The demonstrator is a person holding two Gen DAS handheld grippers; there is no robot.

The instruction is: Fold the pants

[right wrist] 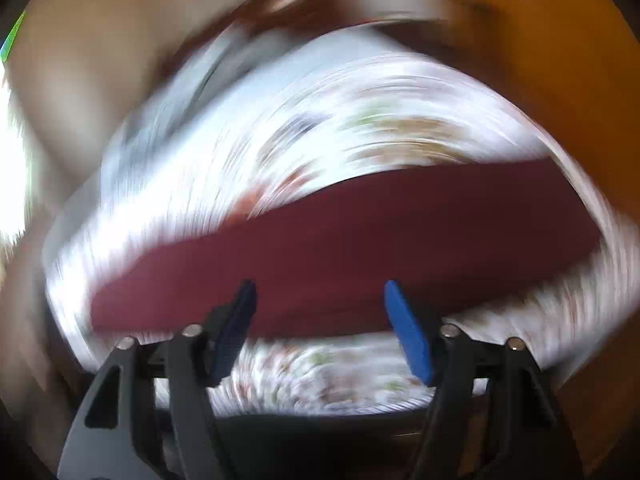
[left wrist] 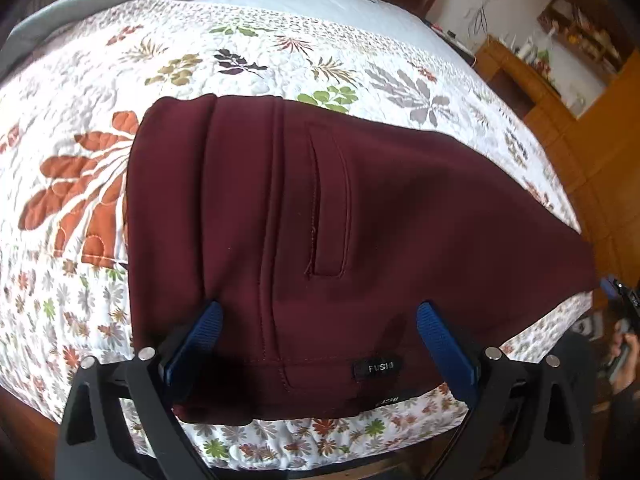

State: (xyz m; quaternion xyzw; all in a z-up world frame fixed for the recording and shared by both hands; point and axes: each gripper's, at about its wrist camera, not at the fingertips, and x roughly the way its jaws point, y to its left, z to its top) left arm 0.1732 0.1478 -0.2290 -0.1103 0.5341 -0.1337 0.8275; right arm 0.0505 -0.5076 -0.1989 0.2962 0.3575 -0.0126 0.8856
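A bed (left wrist: 280, 52) under a floral quilt (left wrist: 72, 184) carries the folded maroon pants (left wrist: 320, 208), lying near its front edge. The left gripper (left wrist: 320, 312) hangs over the waistband end, fingers (left wrist: 438, 340) spread wide, gripping nothing. In the blurred right view, the right gripper (right wrist: 318, 292) is also spread, pants beyond its tips.

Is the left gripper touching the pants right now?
Cannot tell. In the left wrist view the left gripper stands open over the pants; whether its fingertips press the cloth is unclear.
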